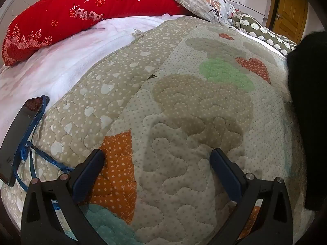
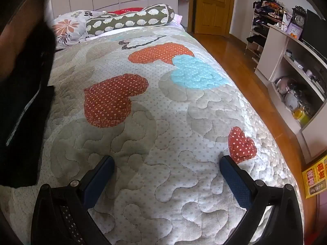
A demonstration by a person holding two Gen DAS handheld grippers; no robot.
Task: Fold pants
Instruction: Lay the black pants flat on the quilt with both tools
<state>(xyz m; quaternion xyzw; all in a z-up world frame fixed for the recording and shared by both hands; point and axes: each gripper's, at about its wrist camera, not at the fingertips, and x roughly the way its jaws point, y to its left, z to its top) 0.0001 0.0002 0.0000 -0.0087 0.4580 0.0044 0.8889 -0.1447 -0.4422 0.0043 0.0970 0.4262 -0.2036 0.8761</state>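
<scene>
Black pants [image 2: 22,110] lie on the quilted bedspread [image 2: 155,110], at the far left edge of the right wrist view; a thin pale stripe shows on them. The same dark cloth [image 1: 308,110] fills the right edge of the left wrist view. My left gripper [image 1: 157,157] is open and empty, low over the quilt [image 1: 184,122], with the pants well to its right. My right gripper [image 2: 167,163] is open and empty over the quilt, with the pants to its left. Most of the pants is out of frame.
A red pillow [image 1: 61,18], a floral pillow [image 1: 204,2] and a green bolster [image 2: 130,19] lie at the head of the bed. A dark phone [image 1: 18,138] with a blue strap lies at left. The bed edge, wooden floor [image 2: 235,61] and white shelves [image 2: 290,75] are at right.
</scene>
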